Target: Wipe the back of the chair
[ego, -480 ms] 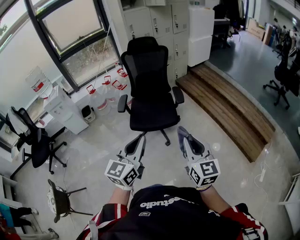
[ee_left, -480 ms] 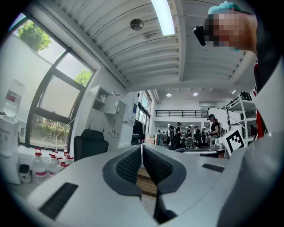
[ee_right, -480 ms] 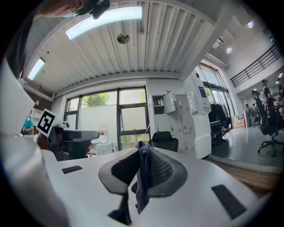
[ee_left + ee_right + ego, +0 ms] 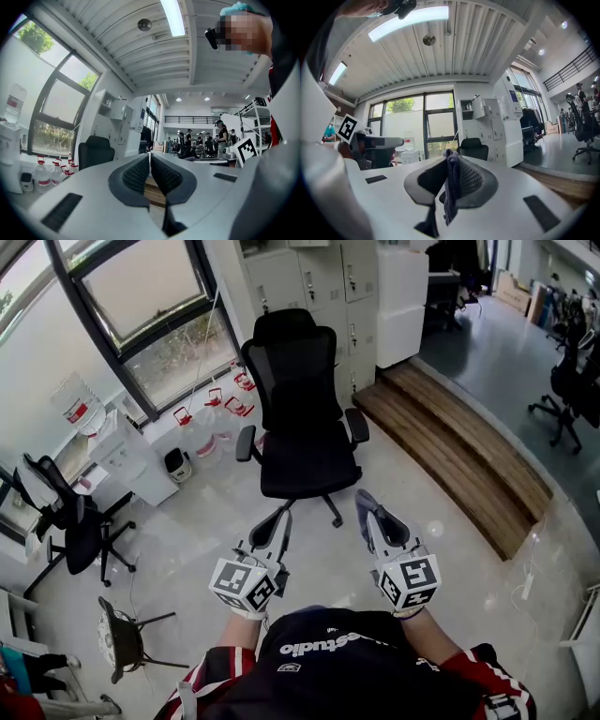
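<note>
While both tools are held low just ahead of the person's chest, the left gripper (image 4: 281, 519) is seen with its jaws pressed together on nothing, only a hairline seam being left between the ribbed pads (image 4: 136, 174). The right gripper (image 4: 365, 504) is clenched on a grey-blue cloth (image 4: 450, 185), which is pinched between the jaws and hangs below them. Compared with half a second earlier, hardly anything has been altered: both grippers are found at the same place in the head view, and only the chair (image 4: 302, 427) is shown a touch higher in the frame, which is judged to be a slight shift of the head and not of the chair. A stretch of pale floor (image 4: 323, 559) is left between the jaw tips and the chair's base, so no contact has been made. The chair is stood well ahead, its seat turned toward the person and its mesh backrest (image 4: 292, 367) on the far side, before the window (image 4: 141, 296) and the lockers (image 4: 319, 277). The wiping is therefore judged not yet begun: the cloth is ready, but the chair must first be approached and its back reached.
</note>
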